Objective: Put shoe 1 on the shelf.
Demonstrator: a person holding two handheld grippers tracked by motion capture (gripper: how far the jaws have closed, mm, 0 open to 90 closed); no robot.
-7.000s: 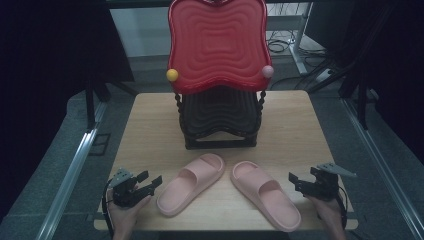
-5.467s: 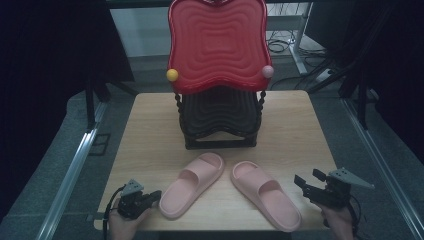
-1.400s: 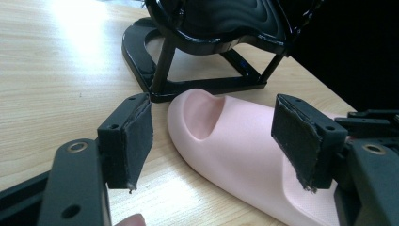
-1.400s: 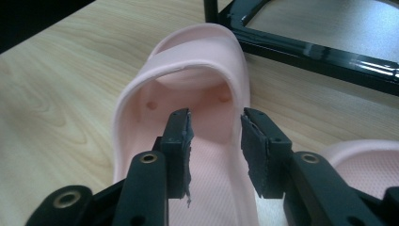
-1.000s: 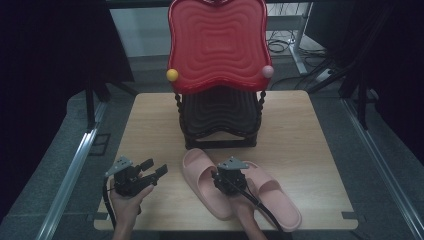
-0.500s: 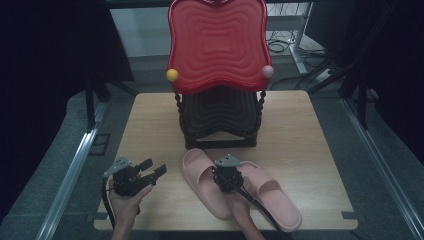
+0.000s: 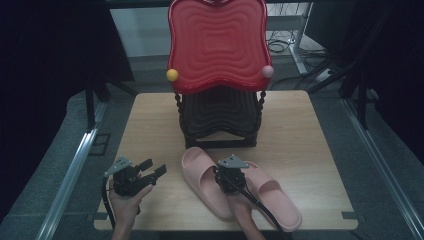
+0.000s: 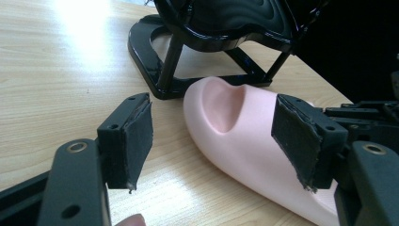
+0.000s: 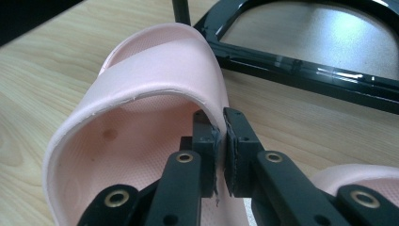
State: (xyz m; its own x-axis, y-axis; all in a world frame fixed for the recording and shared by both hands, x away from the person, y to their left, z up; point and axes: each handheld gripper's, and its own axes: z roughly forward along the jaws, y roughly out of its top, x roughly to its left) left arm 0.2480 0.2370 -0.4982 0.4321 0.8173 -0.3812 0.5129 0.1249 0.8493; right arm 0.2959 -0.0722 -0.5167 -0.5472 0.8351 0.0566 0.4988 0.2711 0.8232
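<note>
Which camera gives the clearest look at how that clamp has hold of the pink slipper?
The right gripper view: the right gripper pinches the strap edge of the left slipper between its pads. The high view shows the same gripper from above, hiding the contact. The left gripper view shows the slipper's toe.
</note>
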